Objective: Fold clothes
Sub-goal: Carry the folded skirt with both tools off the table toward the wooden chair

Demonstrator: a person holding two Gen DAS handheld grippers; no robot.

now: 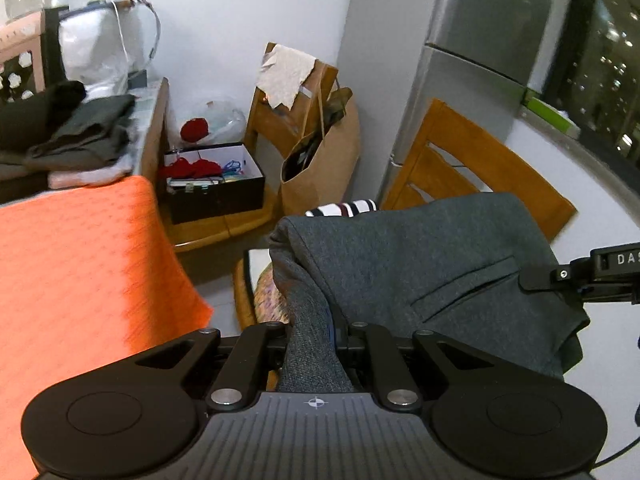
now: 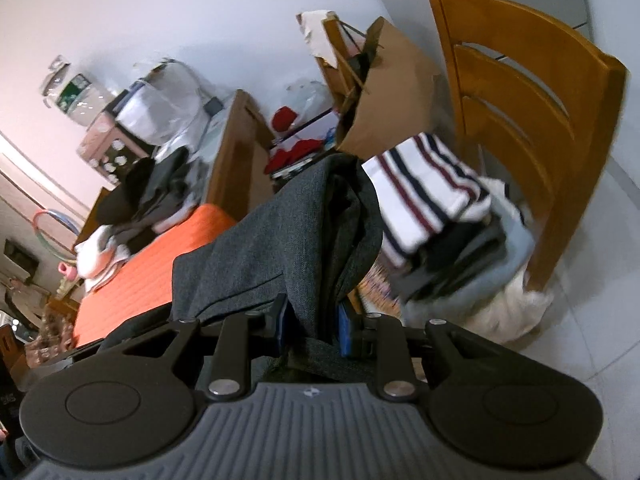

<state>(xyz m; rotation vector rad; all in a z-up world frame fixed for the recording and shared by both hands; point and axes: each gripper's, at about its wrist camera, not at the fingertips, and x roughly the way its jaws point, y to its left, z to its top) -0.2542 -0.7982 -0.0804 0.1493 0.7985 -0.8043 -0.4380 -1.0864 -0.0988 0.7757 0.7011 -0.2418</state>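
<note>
A dark grey garment (image 1: 420, 264) with a welt pocket hangs in the air between both grippers. My left gripper (image 1: 314, 340) is shut on a bunched edge of it. My right gripper (image 2: 314, 320) is shut on another edge of the same garment (image 2: 280, 240); its body also shows at the right edge of the left wrist view (image 1: 600, 276). The garment hangs over a wooden chair (image 2: 532, 92) that holds a pile of clothes topped by a striped white shirt (image 2: 428, 188). An orange cloth (image 1: 80, 272) covers the table to the left.
Folded dark clothes (image 1: 76, 128) lie at the table's far end. A black box of red items (image 1: 216, 184) and a brown paper bag (image 1: 320, 160) rest on a second chair. A grey fridge (image 1: 472, 52) stands by the wall, a window (image 1: 600, 60) to its right.
</note>
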